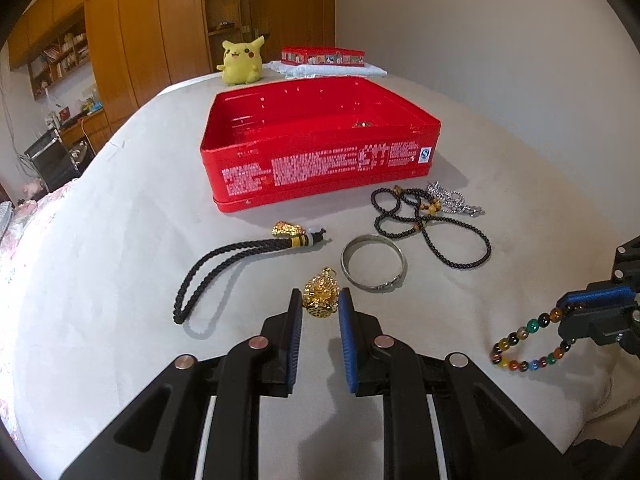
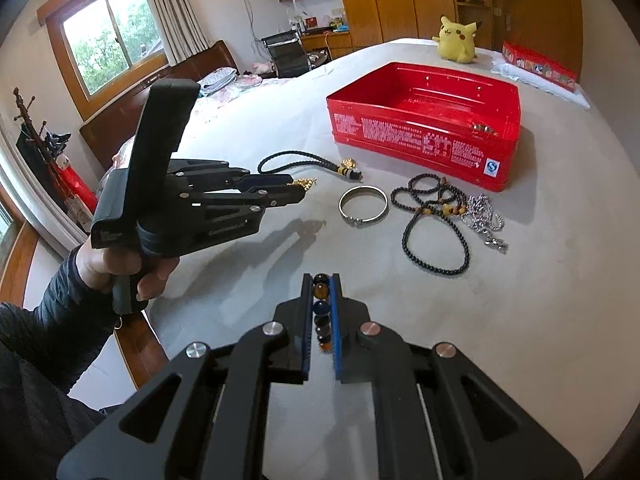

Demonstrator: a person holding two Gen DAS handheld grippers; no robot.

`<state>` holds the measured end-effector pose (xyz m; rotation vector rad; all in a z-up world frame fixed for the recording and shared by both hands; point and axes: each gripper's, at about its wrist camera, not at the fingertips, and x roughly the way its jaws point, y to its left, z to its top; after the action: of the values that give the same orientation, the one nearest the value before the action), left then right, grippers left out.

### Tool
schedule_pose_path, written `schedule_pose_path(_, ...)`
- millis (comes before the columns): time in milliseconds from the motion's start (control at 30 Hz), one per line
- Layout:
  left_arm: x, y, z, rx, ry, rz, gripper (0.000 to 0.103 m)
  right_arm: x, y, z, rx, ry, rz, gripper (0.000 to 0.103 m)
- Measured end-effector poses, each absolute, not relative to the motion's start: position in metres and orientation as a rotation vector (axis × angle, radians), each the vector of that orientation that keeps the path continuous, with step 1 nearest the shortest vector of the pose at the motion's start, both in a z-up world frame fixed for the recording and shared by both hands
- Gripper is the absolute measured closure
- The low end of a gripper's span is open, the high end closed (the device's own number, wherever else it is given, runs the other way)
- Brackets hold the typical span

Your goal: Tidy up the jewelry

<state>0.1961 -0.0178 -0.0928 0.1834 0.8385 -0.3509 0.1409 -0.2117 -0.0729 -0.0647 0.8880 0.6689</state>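
Left gripper clenches the gold pendant; right gripper grips the bead bracelet, strung along its fingers. Open bedsheet surrounds the red tin.

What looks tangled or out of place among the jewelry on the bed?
The black bead necklace lies knotted in loops, overlapping the silver chain beside the red tin. Nothing looks spilled or damaged.
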Motion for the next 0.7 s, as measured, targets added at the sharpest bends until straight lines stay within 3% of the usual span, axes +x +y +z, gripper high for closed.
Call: schedule_pose_path(700,0.183,-0.021,-0.057,0.203,0.776,-0.350,0.085,0.147,-0.223,-0.044,-0.071,0.827,0.651,0.097)
